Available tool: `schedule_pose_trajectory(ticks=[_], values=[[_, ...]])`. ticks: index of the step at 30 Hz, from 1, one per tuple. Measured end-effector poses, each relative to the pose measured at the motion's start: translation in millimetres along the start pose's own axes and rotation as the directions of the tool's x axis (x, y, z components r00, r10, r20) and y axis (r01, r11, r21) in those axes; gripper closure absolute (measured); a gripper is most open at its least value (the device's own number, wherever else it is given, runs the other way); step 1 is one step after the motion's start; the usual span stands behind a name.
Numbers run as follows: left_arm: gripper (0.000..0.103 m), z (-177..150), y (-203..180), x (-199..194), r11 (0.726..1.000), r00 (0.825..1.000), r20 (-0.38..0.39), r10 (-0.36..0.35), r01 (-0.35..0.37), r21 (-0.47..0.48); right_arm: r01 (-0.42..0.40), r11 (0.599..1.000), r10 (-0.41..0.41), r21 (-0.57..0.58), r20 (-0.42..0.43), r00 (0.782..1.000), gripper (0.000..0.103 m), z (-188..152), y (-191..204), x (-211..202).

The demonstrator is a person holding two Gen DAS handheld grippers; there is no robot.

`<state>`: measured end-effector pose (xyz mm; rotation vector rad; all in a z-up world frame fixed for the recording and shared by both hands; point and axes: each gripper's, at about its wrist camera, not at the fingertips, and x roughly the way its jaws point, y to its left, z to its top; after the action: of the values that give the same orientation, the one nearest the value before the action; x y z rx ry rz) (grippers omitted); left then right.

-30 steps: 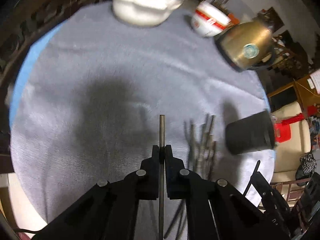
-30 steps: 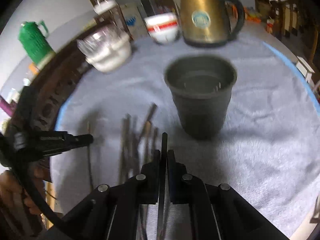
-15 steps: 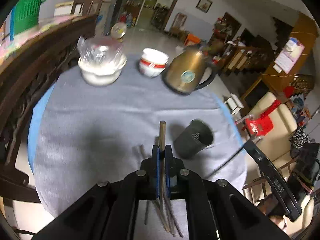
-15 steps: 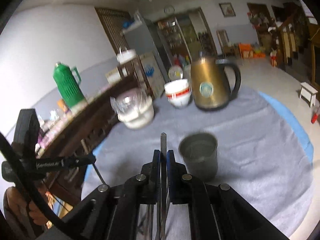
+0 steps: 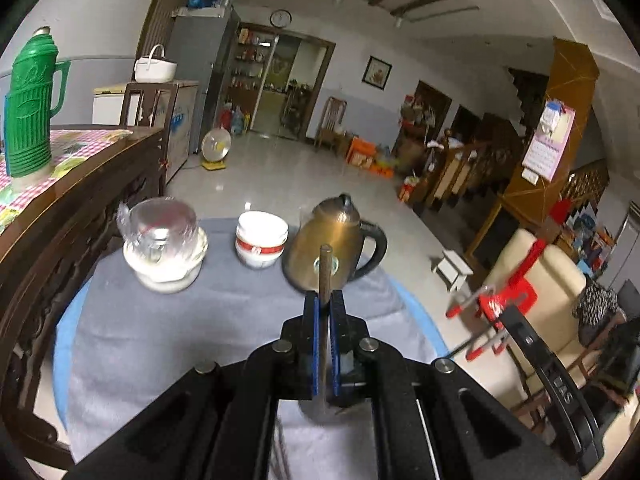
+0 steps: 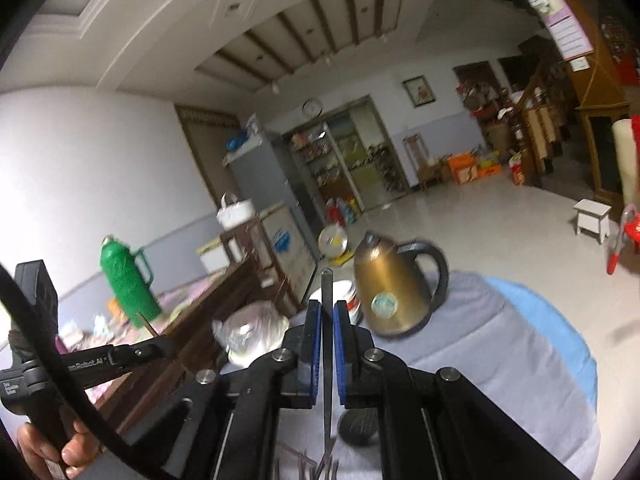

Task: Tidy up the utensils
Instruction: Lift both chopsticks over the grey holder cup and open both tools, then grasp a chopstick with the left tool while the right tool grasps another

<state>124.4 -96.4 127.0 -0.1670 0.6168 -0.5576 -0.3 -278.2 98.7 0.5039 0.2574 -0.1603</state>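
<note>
Your left gripper [image 5: 324, 304] clamping a chopstick [image 5: 325, 268], your right gripper [image 6: 327, 314] pinching another chopstick [image 6: 327, 288], dark cup [image 6: 357, 428] seemingly sitting below its fingers.

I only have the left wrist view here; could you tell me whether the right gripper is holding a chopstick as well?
Observer: Yes, the right gripper is shut on a dark chopstick, whose tip stands out past the fingertips.
Operator: Thank you. Where is the cup, please?
Observer: The dark cup shows low in the right wrist view, on the grey cloth, partly hidden under the right gripper's frame.
Operator: Are any utensils lying loose?
Observer: Yes, several loose chopsticks lie on the cloth at the bottom edge of that view, near the cup.
</note>
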Motion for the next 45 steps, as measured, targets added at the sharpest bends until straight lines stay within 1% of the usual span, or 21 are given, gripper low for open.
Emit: schedule_pose_trajectory(ticks=[3,5,10,14,17,19,20,21,22,23,25,27,29,32,34,37,39,40,41,43,45], values=[[0.098,3.9,-5.3,19.0,1.0,1.0,0.022,0.0,0.001,-0.013,0.042,0.999,-0.042,-0.004,0.043,0.998,0.096,8.4,-4.5,3.4],[0.098,0.7,-8.8,31.9,1.0,1.0,0.007,0.0,0.0,-0.013,0.067,0.998,-0.066,-0.004,0.05,0.997,0.096,9.1,-9.5,9.5],[0.098,-21.9,-12.7,72.5,1.0,0.994,-0.11,0.017,-0.016,0.01,0.099,0.995,-0.1,-0.012,-0.035,0.994,0.096,-4.3,-21.7,34.5],[0.098,-39.7,-8.6,93.6,0.999,0.978,-0.209,0.028,-0.022,0.03,0.12,0.992,-0.124,-0.032,-0.126,0.984,0.096,-20.0,-32.0,51.9],[0.097,-47.8,-1.3,95.7,1.0,0.964,-0.264,0.018,-0.011,0.027,0.108,0.994,-0.103,0.014,-0.201,0.974,0.093,-29.6,-43.7,60.9],[0.084,-50.1,2.3,87.3,0.999,0.965,-0.264,0.011,0.001,0.048,0.08,0.994,-0.06,0.072,-0.247,0.967,0.091,-36.2,-51.9,62.9],[0.063,-51.1,3.7,82.6,0.998,0.965,-0.262,0.014,0.002,0.062,0.068,0.993,-0.042,0.093,-0.258,0.965,0.091,-38.8,-55.4,61.4],[0.049,-52.0,7.9,73.7,0.998,0.968,-0.249,0.013,0.004,0.069,0.056,0.992,-0.024,0.113,-0.266,0.964,0.087,-40.1,-58.8,60.0],[0.047,-52.9,13.1,63.7,0.997,0.974,-0.226,0.013,0.004,0.073,0.051,0.991,-0.016,0.125,-0.268,0.963,0.076,-41.4,-59.1,58.9],[0.047,-53.5,17.4,57.6,0.997,0.977,-0.214,0.016,0.001,0.08,0.042,0.99,-0.004,0.138,-0.263,0.965,0.07,-42.2,-61.2,54.8],[0.047,-59.0,33.9,44.8,0.996,0.976,-0.218,0.031,-0.012,0.088,0.018,0.988,0.018,0.15,-0.234,0.972,0.047,-44.9,-63.5,41.8],[0.047,-65.0,53.5,36.2,0.998,0.972,-0.23,0.044,-0.03,0.063,0.006,0.992,0.02,0.129,-0.205,0.978,0.047,-48.6,-61.2,26.2],[0.047,-76.0,76.5,32.8,0.997,0.961,-0.265,0.079,-0.07,0.041,-0.022,0.994,0.047,0.111,-0.235,0.971,0.047,-56.7,-55.9,16.3],[0.047,-100.9,111.8,34.9,0.99,0.936,-0.325,0.134,-0.141,0.003,-0.079,0.993,0.104,0.09,-0.318,0.942,0.052,-77.3,-44.2,14.2],[0.048,-121.7,136.5,43.3,0.983,0.908,-0.394,0.142,-0.177,-0.053,-0.096,0.992,0.119,0.078,-0.396,0.91,0.064,-98.6,-33.8,20.7],[0.048,-149.4,158.9,56.0,0.974,0.869,-0.481,0.118,-0.197,-0.117,-0.093,0.995,0.094,0.028,-0.518,0.85,0.068,-142.5,-20.3,41.9],[0.048,-165.6,166.7,67.9,0.967,0.84,-0.53,0.116,-0.217,-0.131,-0.077,0.996,0.082,0.035,-0.606,0.791,0.074,-174.6,-17.2,65.6],[0.048,-171.2,169.8,72.7,0.966,0.833,-0.544,0.105,-0.215,-0.143,-0.07,0.996,0.092,0.059,-0.638,0.765,0.076,-188.4,-17.4,76.0],[0.049,-174.1,170.6,75.0,0.966,0.83,-0.55,0.095,-0.211,-0.153,-0.06,0.996,0.085,0.061,-0.66,0.747,0.078,-198.8,-17.0,84.6],[0.053,-180.3,174.0,83.1,0.961,0.82,-0.567,0.079,-0.214,-0.176,-0.032,0.999,0.035,0.016,-0.686,0.727,0.081,-217.2,-12.5,101.1],[0.056,-182.8,175.6,91.9,0.957,0.814,-0.577,0.065,-0.214,-0.195,-0.009,1.0,0.02,0.02,-0.702,0.712,0.083,-229.4,-15.0,114.3]])
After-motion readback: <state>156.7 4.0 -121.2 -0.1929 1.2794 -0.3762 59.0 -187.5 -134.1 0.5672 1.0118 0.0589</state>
